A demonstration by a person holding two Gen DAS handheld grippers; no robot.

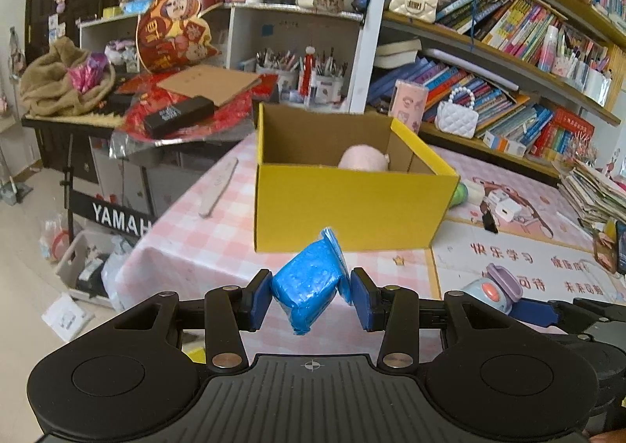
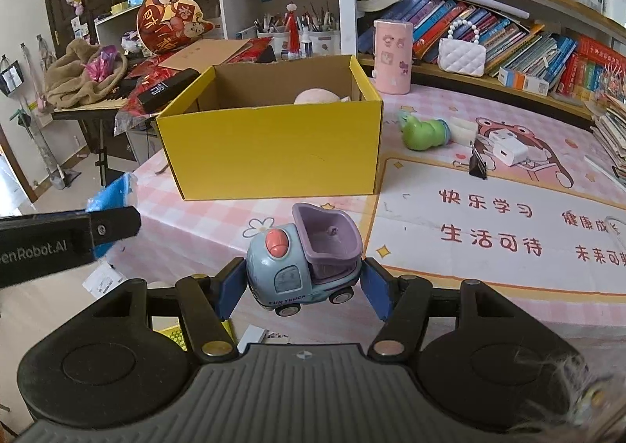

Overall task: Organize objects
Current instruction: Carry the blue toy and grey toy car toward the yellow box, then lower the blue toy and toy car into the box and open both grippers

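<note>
The left gripper (image 1: 311, 296) has its jaws clenched on a soft blue packet (image 1: 307, 286), which dents and seems light. The right gripper (image 2: 303, 288) squeezes a hard plastic toy truck (image 2: 305, 259) by its sides, probably slippery. Both hang before the yellow box (image 2: 274, 153) on the desk (image 2: 430, 177).

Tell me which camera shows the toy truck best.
The right wrist view: the toy truck sits centred between the right gripper pads, whole. The left wrist view catches only part of it at the lower right edge.

Bright daylight, slight blur, perhaps motion, curved edges
</note>
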